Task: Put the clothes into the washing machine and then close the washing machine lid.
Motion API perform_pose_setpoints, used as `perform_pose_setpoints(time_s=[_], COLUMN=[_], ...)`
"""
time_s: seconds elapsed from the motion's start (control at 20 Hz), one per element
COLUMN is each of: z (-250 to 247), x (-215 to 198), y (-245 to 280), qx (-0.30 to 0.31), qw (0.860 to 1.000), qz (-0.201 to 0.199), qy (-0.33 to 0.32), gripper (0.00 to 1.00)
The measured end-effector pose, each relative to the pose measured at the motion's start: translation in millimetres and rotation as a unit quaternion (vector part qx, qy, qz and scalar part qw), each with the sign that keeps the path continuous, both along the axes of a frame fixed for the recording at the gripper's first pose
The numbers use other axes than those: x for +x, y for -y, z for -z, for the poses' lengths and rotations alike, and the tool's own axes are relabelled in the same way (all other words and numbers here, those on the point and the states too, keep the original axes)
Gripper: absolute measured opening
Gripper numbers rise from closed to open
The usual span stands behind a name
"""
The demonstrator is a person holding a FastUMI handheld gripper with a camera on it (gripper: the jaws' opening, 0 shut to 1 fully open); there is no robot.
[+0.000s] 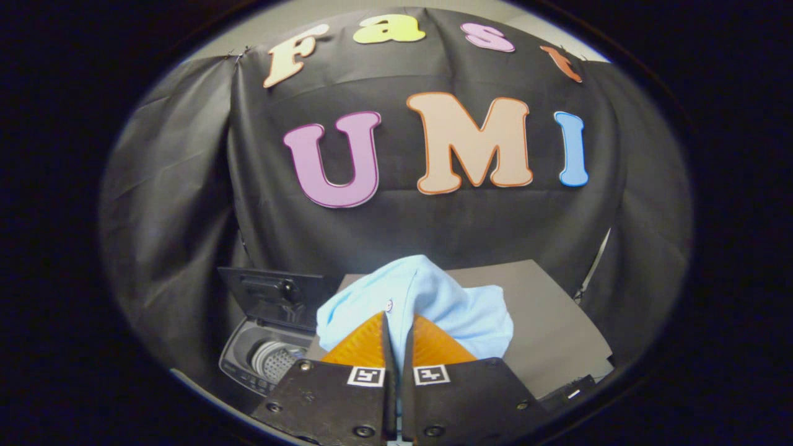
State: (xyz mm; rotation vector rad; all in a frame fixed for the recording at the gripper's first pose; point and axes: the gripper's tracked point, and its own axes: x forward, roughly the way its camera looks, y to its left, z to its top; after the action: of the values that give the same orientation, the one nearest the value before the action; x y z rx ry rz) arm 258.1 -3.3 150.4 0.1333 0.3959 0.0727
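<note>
Gripper [398,325] orange fingers [362,350] pinched narrow on crumpled light-blue cloth garment [427,300], over grey tabletop [545,310]. Small grey top-loading washing machine [263,356] near left, dark lid [269,294] raised.

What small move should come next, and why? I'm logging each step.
Probably carry the shirt sideways toward the washer. The claw is shut on the light blue cloth, which hangs above the grey table, and the washer's lid stands open with the drum showing, so nothing blocks the drop.

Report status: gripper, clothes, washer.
Gripper shut on light blue garment, lifted above grey table. Washing machine beside the fingers, lid up. Nothing blocking.
</note>
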Motion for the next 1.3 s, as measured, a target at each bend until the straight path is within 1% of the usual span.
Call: perform_pose_setpoints(time_s=[0.2, 0.35, 0.55, 0.7, 0.85, 1.05, 1.2, 1.3], z=[-34.4, -49.8, -54.3, -54.3, -45.2, -15.4, 20.1, 46.5], x=[-7.7, -8.8, -4.6, 1.4, 5.6, 13.6, 24.9, 30.5], y=[-49.6, -95.8, -152.7, -193.0, -233.1, -271.8, -294.1, -306.7], qx=[0.021, 0.036, 0.030, 0.045, 0.061, 0.050, 0.029, 0.026], qw=[0.999, 0.998, 0.996, 0.995, 0.993, 0.993, 0.994, 0.994], qz=[-0.017, -0.035, -0.057, -0.066, -0.081, -0.096, -0.103, -0.106], qy=[0.028, 0.044, 0.055, 0.066, 0.066, 0.045, 0.029, 0.017], gripper=[0.03, 0.03, 0.03, 0.03, 0.03, 0.03, 0.03, 0.03])
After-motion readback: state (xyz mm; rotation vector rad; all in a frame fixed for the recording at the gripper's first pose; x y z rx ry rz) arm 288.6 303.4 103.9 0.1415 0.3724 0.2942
